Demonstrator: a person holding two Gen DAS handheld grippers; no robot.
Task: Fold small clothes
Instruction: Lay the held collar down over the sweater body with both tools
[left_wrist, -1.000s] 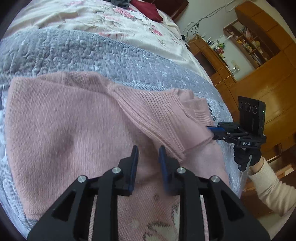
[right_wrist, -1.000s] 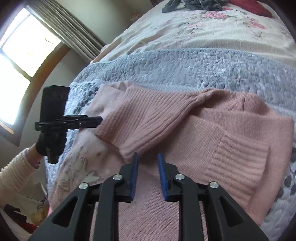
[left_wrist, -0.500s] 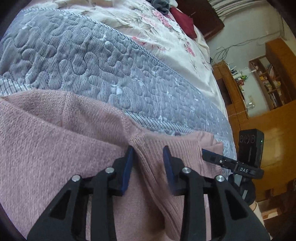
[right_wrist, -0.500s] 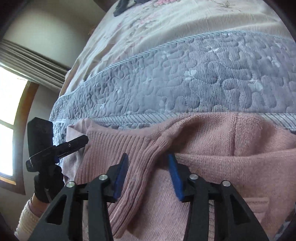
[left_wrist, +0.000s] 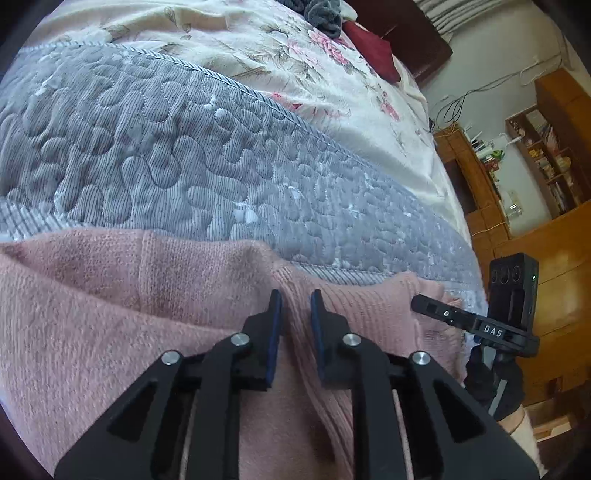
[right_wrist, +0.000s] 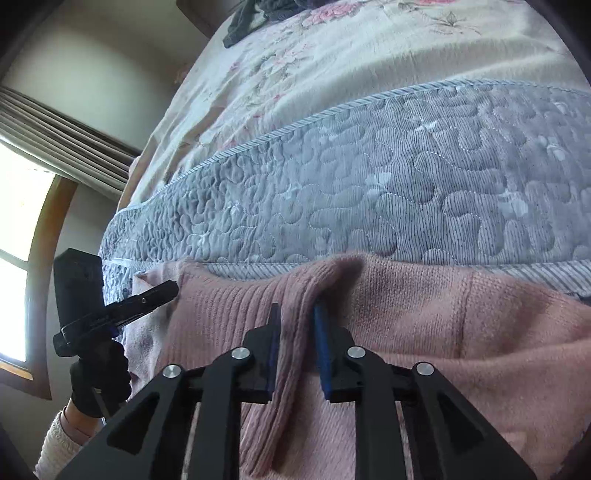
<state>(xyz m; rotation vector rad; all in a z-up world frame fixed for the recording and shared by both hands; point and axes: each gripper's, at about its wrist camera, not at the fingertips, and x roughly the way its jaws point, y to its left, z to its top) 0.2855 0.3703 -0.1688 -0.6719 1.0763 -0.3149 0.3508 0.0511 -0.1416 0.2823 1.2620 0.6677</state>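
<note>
A pink knit sweater (left_wrist: 110, 314) lies on a grey quilted blanket (left_wrist: 184, 147), its far edge toward the bed's middle. My left gripper (left_wrist: 295, 299) is shut on a raised fold where the body meets a ribbed sleeve (left_wrist: 369, 306). In the right wrist view the same sweater (right_wrist: 461, 325) fills the lower frame. My right gripper (right_wrist: 297, 310) is shut on a ridge of the ribbed sleeve (right_wrist: 229, 314) near the far edge. Each gripper shows in the other's view, the right one (left_wrist: 443, 314) and the left one (right_wrist: 147, 299), held by black-gloved hands.
Beyond the quilt lies a floral bedspread (left_wrist: 314, 66) with dark clothes (left_wrist: 321, 14) and a red pillow (left_wrist: 369, 37) at the far end. Wooden shelves (left_wrist: 535, 147) stand off the bed's right side. A bright window (right_wrist: 18, 240) with curtains is on the left.
Both grippers moved forward to the sweater's far edge and dropped low onto it. Their jaws narrowed from open to pinching a fold of the knit.
</note>
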